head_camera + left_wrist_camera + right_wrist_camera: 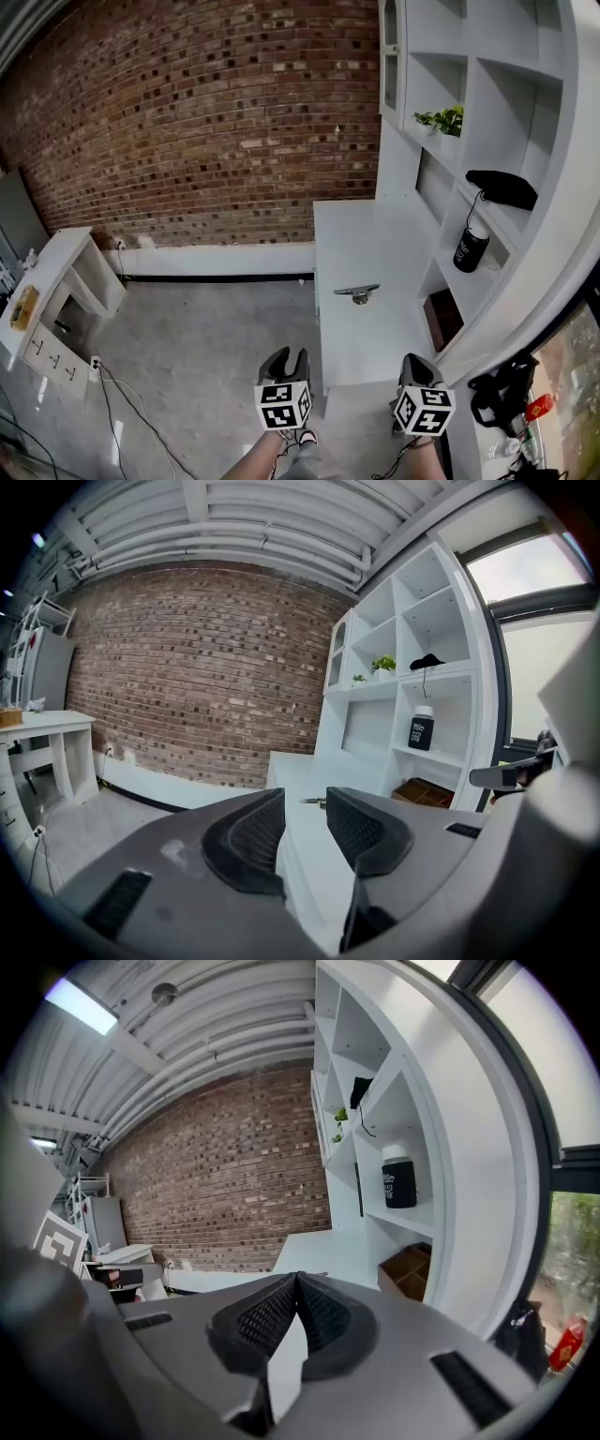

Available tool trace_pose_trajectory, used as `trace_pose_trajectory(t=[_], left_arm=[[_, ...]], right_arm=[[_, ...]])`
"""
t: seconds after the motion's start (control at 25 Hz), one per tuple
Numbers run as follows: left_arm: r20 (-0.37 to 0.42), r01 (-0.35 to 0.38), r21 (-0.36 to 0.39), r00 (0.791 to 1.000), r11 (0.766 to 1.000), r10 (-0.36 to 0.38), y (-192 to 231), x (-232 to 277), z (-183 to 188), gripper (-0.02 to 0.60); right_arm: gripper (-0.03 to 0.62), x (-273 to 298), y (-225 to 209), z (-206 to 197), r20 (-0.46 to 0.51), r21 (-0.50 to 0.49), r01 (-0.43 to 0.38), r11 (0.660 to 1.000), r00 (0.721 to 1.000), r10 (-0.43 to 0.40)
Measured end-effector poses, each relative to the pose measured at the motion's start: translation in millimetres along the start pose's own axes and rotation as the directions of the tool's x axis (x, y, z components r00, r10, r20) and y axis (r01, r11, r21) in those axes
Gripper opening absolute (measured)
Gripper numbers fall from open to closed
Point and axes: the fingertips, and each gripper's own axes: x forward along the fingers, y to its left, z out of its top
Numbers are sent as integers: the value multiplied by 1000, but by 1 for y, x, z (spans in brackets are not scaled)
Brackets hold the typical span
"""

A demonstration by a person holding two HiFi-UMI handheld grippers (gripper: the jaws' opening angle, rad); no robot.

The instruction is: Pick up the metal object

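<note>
A small metal object [357, 293] lies flat on the white desk [361, 244], about mid-length near the desk's left edge. Both grippers hover short of the desk's near end, well back from the object. My left gripper [288, 358] is over the floor just left of the desk, jaws apart and empty. In the left gripper view the metal object [314, 802] shows small and far off in the gap of that gripper [305, 806]. My right gripper [415, 362] is over the desk's near right corner. In its own view this gripper [297, 1280] has its pads meeting at the tips, holding nothing.
A white shelf unit [525, 141] flanks the desk's right, holding a black bottle [471, 248], a plant [442, 119], a black item [503, 187] and a brown box [442, 319]. A brick wall [206, 122] stands behind. A small white table [56, 281] and cables [112, 394] are at left.
</note>
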Motion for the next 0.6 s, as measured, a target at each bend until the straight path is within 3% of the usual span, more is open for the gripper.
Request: trace_pose_trajectory(t=[0.6], left_arm=[[-43, 111, 56, 993, 992, -108, 41, 157, 54, 140]], right_arm=[[2, 137, -4, 49, 1, 64, 103, 993, 995, -103]])
